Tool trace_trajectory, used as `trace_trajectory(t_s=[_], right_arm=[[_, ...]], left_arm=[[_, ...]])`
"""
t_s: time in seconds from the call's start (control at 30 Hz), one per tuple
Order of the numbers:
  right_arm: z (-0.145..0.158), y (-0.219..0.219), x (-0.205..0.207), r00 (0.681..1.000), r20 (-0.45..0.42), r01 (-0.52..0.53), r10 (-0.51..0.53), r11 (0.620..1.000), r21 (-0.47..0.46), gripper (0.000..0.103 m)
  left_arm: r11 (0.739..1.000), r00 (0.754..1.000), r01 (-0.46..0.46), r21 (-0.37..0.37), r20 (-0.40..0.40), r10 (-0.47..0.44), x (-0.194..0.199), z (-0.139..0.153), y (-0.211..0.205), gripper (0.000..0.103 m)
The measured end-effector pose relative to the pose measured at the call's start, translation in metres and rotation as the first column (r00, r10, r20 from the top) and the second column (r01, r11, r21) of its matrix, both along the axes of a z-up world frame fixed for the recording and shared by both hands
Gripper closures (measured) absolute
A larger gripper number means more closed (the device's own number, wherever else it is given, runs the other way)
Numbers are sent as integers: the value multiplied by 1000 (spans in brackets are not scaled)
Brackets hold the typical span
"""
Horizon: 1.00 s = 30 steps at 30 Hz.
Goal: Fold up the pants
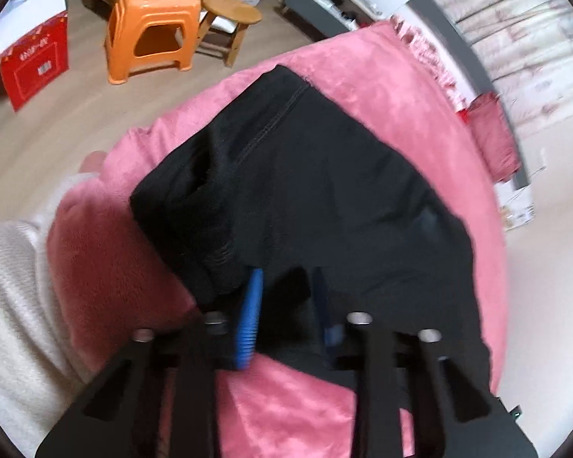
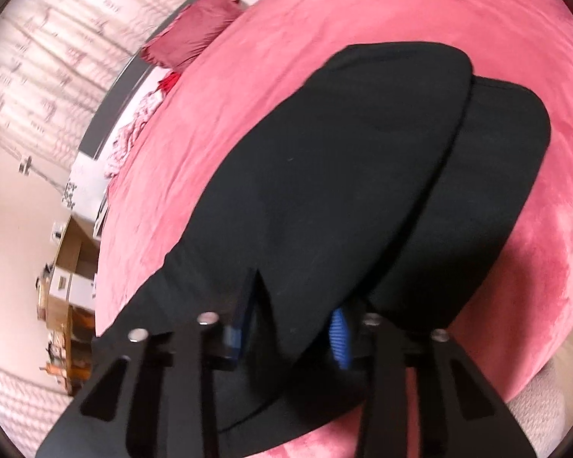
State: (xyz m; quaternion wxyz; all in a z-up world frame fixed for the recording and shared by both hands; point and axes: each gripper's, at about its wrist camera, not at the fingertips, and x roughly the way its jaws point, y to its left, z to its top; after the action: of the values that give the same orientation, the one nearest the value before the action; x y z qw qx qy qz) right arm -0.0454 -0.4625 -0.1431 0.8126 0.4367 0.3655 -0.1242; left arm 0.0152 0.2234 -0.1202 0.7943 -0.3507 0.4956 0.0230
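Black pants [image 1: 324, 175] lie folded on a pink plush blanket [image 1: 382, 76], a seam running up the upper layer. My left gripper [image 1: 286, 286] is at their near edge. Its blue pads [image 1: 250, 316] stand apart with loose black cloth between them, and the ribbed face of one pad is bare. In the right wrist view the pants [image 2: 343, 175] show two stacked layers with rounded far ends on the blanket [image 2: 363, 7]. My right gripper [image 2: 294, 297] is open over the near edge. Cloth lies slack between its pads [image 2: 340, 337].
An orange plastic stool [image 1: 152, 34], a round wooden stool [image 1: 231, 15] and a red box [image 1: 34, 65] stand on the floor beyond the bed. A red pillow [image 2: 198, 26] lies at the bed's far edge. A white sleeve [image 1: 11, 286] is at the left. Cartons [image 2: 65, 286] sit beside the bed.
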Motion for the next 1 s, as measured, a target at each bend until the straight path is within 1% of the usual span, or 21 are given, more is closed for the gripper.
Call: trace_trajectory(t_s=[0.07,0.1,0.17,0.2,0.23,0.3,0.33,0.4,0.47,0.5,0.53,0.57,0.6,0.67,0.77,0.83,0.87,0.97,1.0], right_arm=[[2,-8,-10,1000,7,3,-3,1000,18,72],[2,-9,-11,1000,8,0,0,1000,16,72],[4,-8,-13,1000,9,-4,4,1000,7,72],[5,-8,-13,1000,10,-4,4,1000,7,72],[3,-7,-12,1000,11,-2,1,1000,11,72],[1,-8,-13,1000,12,5,-5,1000,23,72],[0,-9,-13,1000,15,6,-7,1000,25,72],[0,-10,-11,1000,15,2,-3,1000,18,72],[2,-8,-11,1000,13,-1,1,1000,14,72],[3,-8,-11,1000,12,-1,1,1000,14,72],[4,-8,-11,1000,11,0,0,1000,14,72],[4,-8,-10,1000,10,1,-1,1000,13,72],[5,-7,-10,1000,8,3,-3,1000,13,72],[6,-8,-10,1000,6,4,-4,1000,13,72],[6,-8,-12,1000,6,7,-7,1000,22,72],[6,-9,-14,1000,7,6,-6,1000,23,72],[5,-9,-14,1000,8,5,-5,1000,23,72],[4,-9,-13,1000,8,5,-6,1000,22,71],[4,-8,-13,1000,7,5,-5,1000,20,71]], left_arm=[[996,999,-39,-76,-20,38,-8,-1,7,82],[993,998,-61,-100,-37,57,-13,0,10,82],[990,997,-69,-125,-44,63,-20,-1,9,81],[988,997,-69,-135,-39,64,-21,-2,8,71],[984,998,-66,-162,-25,63,-22,-4,7,59],[971,996,-80,-226,18,86,-21,-7,8,50],[963,994,-86,-255,45,101,-19,-9,9,48],[956,992,-100,-274,47,117,-16,-12,12,48],[957,992,-103,-271,45,119,-16,-11,10,48],[966,994,-88,-244,45,102,-14,-9,7,55],[978,996,-69,-196,33,77,-13,-7,4,69],[986,998,-58,-154,15,61,-12,-6,2,74],[988,998,-59,-143,1,60,-12,-7,2,81],[983,997,-76,-170,-10,75,-14,-11,6,82],[967,993,-114,-227,-55,104,-25,-12,13,82],[962,989,-144,-230,-78,129,-34,-14,14,81],[958,988,-151,-245,-71,137,-39,-16,15,81],[957,988,-149,-250,-67,136,-37,-18,15,80],[952,988,-152,-265,-56,142,-35,-18,15,72]])
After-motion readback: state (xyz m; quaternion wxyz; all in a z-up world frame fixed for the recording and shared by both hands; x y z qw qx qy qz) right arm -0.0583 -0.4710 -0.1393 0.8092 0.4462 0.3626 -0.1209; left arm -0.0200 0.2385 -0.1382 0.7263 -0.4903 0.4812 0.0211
